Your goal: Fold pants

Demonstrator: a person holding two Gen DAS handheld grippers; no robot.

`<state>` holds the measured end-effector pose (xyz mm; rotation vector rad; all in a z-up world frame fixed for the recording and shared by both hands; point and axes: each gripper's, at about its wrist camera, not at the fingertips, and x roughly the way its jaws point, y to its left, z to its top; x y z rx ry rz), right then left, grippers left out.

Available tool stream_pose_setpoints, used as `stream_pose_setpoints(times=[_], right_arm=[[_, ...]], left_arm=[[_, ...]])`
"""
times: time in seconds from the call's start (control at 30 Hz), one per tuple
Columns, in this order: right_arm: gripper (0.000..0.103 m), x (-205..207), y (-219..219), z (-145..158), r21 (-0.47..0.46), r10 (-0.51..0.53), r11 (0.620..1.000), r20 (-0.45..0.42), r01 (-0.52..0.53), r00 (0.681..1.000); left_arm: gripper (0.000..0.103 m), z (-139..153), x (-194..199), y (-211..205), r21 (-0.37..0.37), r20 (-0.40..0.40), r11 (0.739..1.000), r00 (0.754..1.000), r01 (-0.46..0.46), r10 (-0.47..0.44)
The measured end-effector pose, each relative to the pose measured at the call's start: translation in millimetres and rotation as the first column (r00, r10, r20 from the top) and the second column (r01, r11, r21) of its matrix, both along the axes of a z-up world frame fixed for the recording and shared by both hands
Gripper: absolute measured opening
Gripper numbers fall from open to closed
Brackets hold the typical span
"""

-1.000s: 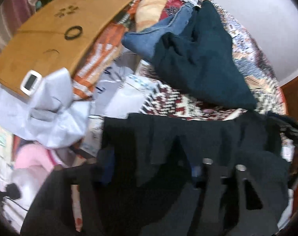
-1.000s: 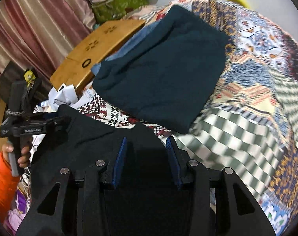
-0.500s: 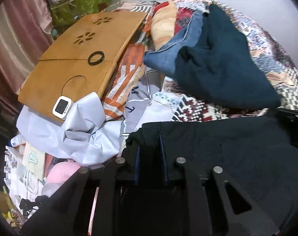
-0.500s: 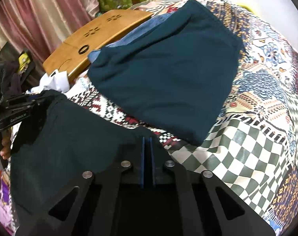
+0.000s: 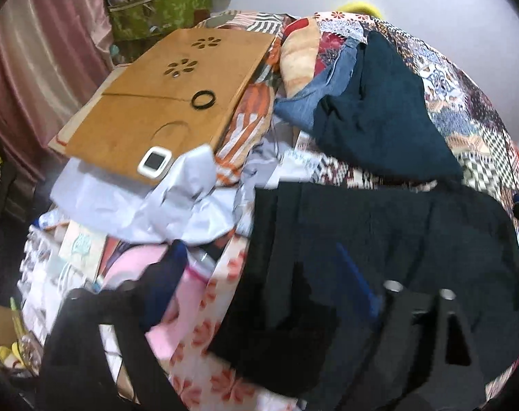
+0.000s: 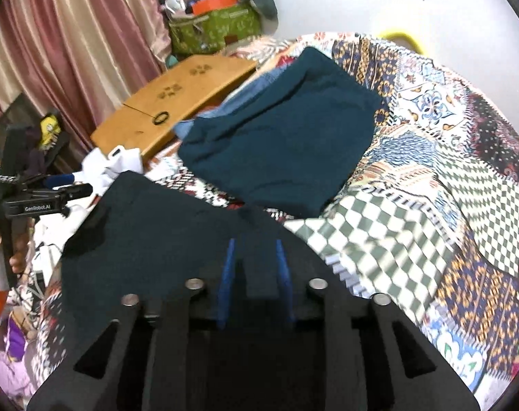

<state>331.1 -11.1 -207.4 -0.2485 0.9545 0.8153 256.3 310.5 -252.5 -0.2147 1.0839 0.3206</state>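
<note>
Black pants (image 5: pixel 379 239) lie folded and spread on the patchwork bedspread (image 6: pixel 431 205), nearest me in both views. My left gripper (image 5: pixel 259 274) hovers over their left edge. Its jaws are opening wide, and the pads touch no cloth. In the right wrist view the pants (image 6: pixel 149 233) fill the lower left. My right gripper (image 6: pixel 256 270) hangs above their right edge, its jaws opening. The blue pads stand apart, with cloth showing below the gap but not pinched. The left gripper (image 6: pixel 71 185) also shows at the left, held by a hand.
A folded dark teal garment (image 6: pixel 280 144) lies on blue jeans (image 5: pixel 314 102) just beyond the pants. A wooden lap table (image 5: pixel 163 102) holds a black ring (image 5: pixel 203 100) and a white device (image 5: pixel 155 162). Crumpled clothes (image 5: pixel 139 205) pile at the left. A green box (image 6: pixel 215 27) and curtains stand behind.
Half a second ago both grippers were shut on the pants' near edge. Both have since opened and pulled up and back, leaving the pants lying on the bed.
</note>
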Motion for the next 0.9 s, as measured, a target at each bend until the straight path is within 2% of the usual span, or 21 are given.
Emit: stream_pose_setpoints(times=[0.07,0.17,0.27,0.4,0.47,0.53,0.57,0.6,0.67,0.7,0.77,0.8,0.9], right_arm=[[0.035,-16,-13,5,0.004,0.005,1.0,0.024,-0.005,1.0],[0.038,-39,-33,5,-0.012,0.01,1.0,0.058,-0.009,0.998],[0.039,-56,-50,-1,-0.038,0.007,0.999,0.077,-0.004,0.997],[0.039,-72,-69,-12,-0.065,0.0,0.998,0.072,0.004,0.997],[0.039,-77,-76,-18,-0.077,-0.004,0.997,0.066,0.009,0.998],[0.039,-83,-86,-22,-0.08,-0.007,0.997,0.066,0.012,0.998],[0.039,-87,-90,-23,-0.069,-0.015,0.997,0.072,0.02,0.997],[0.041,-91,-96,-23,-0.053,-0.028,0.998,0.072,0.032,0.997],[0.045,-94,-103,-23,-0.027,-0.049,0.998,0.051,0.051,0.997],[0.045,-92,-108,-24,-0.005,-0.059,0.998,0.03,0.059,0.998],[0.045,-92,-113,-25,0.018,-0.07,0.997,0.008,0.07,0.998],[0.045,-91,-116,-25,0.028,-0.074,0.997,-0.001,0.074,0.997],[0.045,-92,-124,-24,0.04,-0.093,0.995,-0.013,0.094,0.996]], left_arm=[[0.092,0,-17,-5,-0.008,-0.013,1.0,1.0,0.0,0.0],[0.093,-7,-41,-10,-0.059,-0.043,0.998,0.999,-0.02,0.018],[0.093,-17,-59,-11,-0.147,-0.063,0.987,0.997,-0.063,0.055],[0.092,-36,-73,-18,-0.293,-0.089,0.951,0.993,-0.098,0.075],[0.084,-39,-75,-23,-0.318,-0.092,0.942,0.993,-0.106,0.08],[0.071,-41,-73,-27,-0.349,-0.092,0.931,0.992,-0.108,0.081],[0.07,-42,-70,-29,-0.372,-0.097,0.921,0.992,-0.112,0.082],[0.069,-43,-68,-30,-0.364,-0.105,0.922,0.99,-0.13,0.098],[0.056,-44,-66,-30,-0.341,-0.114,0.927,0.986,-0.155,0.123],[0.038,-44,-65,-29,-0.313,-0.127,0.933,0.981,-0.179,0.145],[0.025,-41,-68,-25,-0.3,-0.119,0.93,0.976,-0.211,0.183],[0.012,-38,-70,-22,-0.293,-0.111,0.927,0.971,-0.236,0.212],[0.011,-23,-73,-20,-0.265,-0.058,0.935,0.972,-0.234,0.227]])
